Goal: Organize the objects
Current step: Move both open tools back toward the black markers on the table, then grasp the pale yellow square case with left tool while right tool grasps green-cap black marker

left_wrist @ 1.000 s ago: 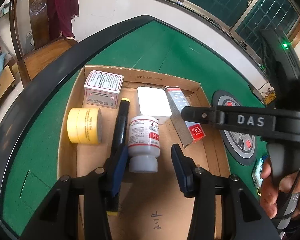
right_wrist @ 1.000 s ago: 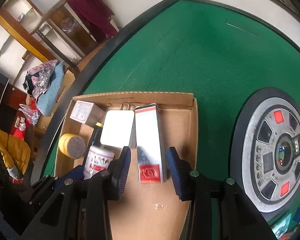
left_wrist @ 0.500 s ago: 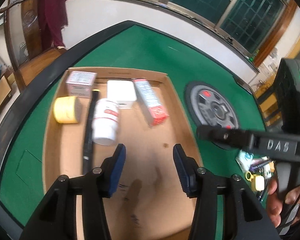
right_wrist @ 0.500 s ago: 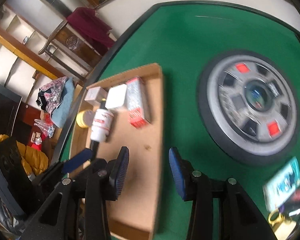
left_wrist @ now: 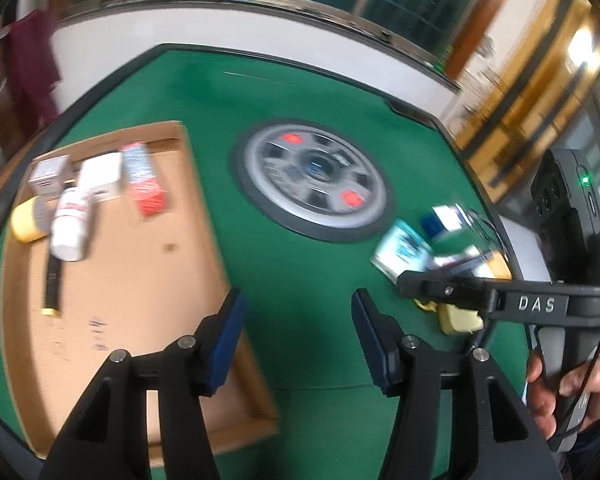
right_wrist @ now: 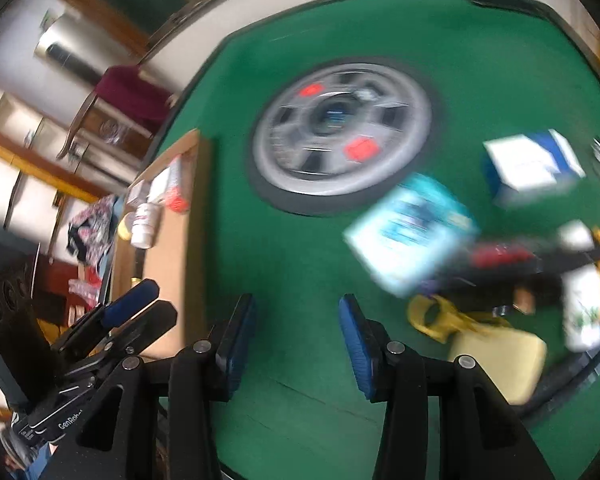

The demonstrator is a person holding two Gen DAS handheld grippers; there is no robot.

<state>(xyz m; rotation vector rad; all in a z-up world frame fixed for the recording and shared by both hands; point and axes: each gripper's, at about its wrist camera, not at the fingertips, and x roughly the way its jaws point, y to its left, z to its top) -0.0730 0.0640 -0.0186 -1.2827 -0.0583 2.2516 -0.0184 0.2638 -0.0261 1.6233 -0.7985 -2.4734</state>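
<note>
The cardboard tray (left_wrist: 140, 280) lies at the left and holds a white bottle (left_wrist: 70, 220), a yellow tape roll (left_wrist: 26, 226), a red-and-white box (left_wrist: 144, 188), a white box (left_wrist: 100, 176) and a black pen (left_wrist: 52, 284). My left gripper (left_wrist: 298, 320) hovers over the green felt beside the tray's right rim, its jaws opening with nothing between them. My right gripper (right_wrist: 296, 316) is also over bare felt, jaws opening and empty. To its right is a blurred pile: a teal packet (right_wrist: 412, 232), a blue-and-white box (right_wrist: 532, 168), a yellow item (right_wrist: 496, 356).
A grey round dial (left_wrist: 312, 180) with red buttons is set in the middle of the green table (right_wrist: 300, 260). A white bottle (right_wrist: 580, 308) and dark items lie in the pile at the right. A hand (left_wrist: 580, 384) holds the right gripper's handle. Chairs and shelves stand beyond the table's edge.
Both grippers have swung right, away from the tray to the felt near the dial and the pile. Their jaws stand wider. The bottle and the red-and-white box stay in the tray.
</note>
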